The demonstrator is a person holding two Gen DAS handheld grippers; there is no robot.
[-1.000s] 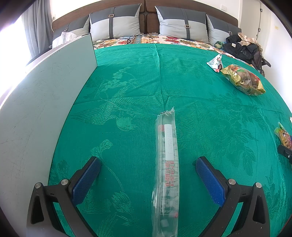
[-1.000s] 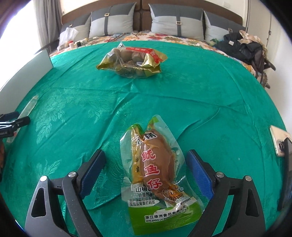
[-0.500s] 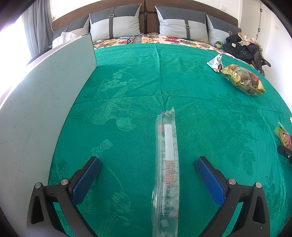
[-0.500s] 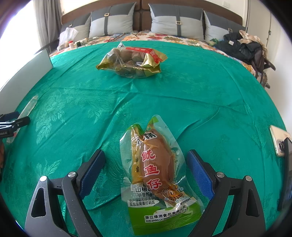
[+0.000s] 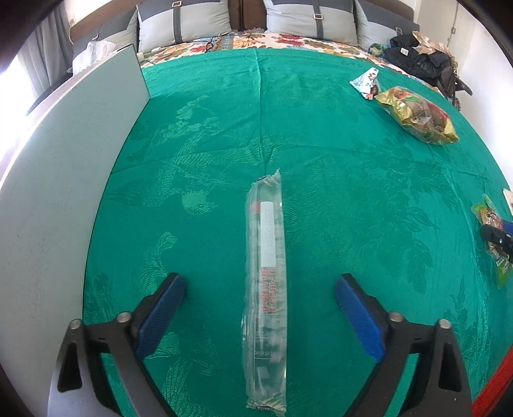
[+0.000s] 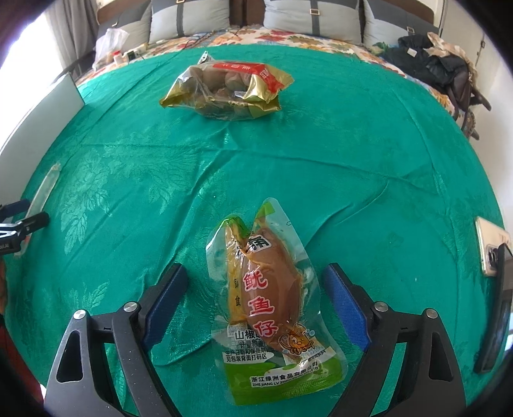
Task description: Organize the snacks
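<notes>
A long clear snack packet (image 5: 266,243) lies lengthwise on the green bedspread (image 5: 336,166). My left gripper (image 5: 259,285) straddles its lower half. The jaws are closing, and the blue pads (image 5: 163,308) stand apart from the wrapper on both sides. In the right wrist view a brown squid snack pouch (image 6: 269,301) with a green base lies flat on the cloth. My right gripper (image 6: 256,279) brackets it with jaws closing, and its pads (image 6: 344,298) do not touch the pouch. A gold bag of snacks (image 6: 227,89) lies further back.
A grey board (image 5: 64,199) stands upright along the left of the bedspread. A small white packet (image 5: 365,80) lies near the gold bag (image 5: 416,117). A phone (image 6: 490,247) rests at the right edge. Dark clothes (image 6: 439,67) and pillows (image 6: 298,19) sit at the back.
The fingers of both grippers have come slightly inward around their packets. The left wrist view has shifted, so the clear packet now sits nearer its centre. Neither packet has moved.
</notes>
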